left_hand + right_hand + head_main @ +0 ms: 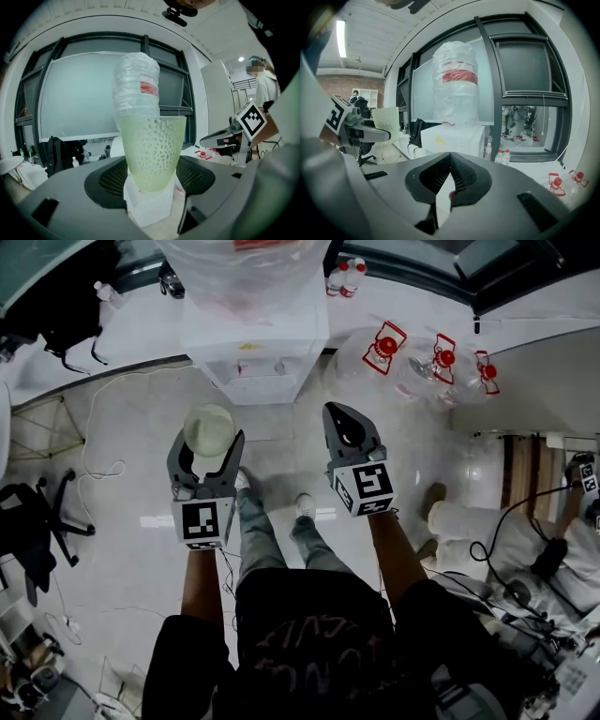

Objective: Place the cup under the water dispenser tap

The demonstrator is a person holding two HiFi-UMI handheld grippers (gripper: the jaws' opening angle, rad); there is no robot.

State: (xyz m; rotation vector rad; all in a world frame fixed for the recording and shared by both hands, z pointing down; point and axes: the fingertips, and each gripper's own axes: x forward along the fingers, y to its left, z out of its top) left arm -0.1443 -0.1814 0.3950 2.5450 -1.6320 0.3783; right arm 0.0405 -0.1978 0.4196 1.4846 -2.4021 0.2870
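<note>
Head view first: the cup (210,427), pale green and dimpled, is gripped in the left tool (210,439). It is held upright in the air, mouth up, short of the water dispenser (258,343), which stands on the floor just ahead and a touch to the right. Two small taps (242,367) can be made out on its front, above a recessed drip tray (255,390). Which tap is hot and which cold can't be told from here.

In the left gripper view the cup's lower half is seen clamped between the two jaws, with the wrapped bottle (136,84) lined up right behind it. So the aim looks roughly right already. The right tool (450,159) is closed tip to tip with nothing in it, and is held off to the side at about the same height.

Tips for this step, judged from that:

- The cup looks like thin plastic, so the squeeze shouldn't be tightened or the wall may buckle.
- It's best carried level and moved straight forward into the recess, low enough that the rim passes under the spout instead of knocking it.
- One tap should be picked and the cup's mouth centred under it, not parked between the two.
- The base should be set flat on the tray before the jaws are opened, then the tool backed out straight so the cup isn't dragged.
- The right tool is better left clear of the dispenser front.
</note>
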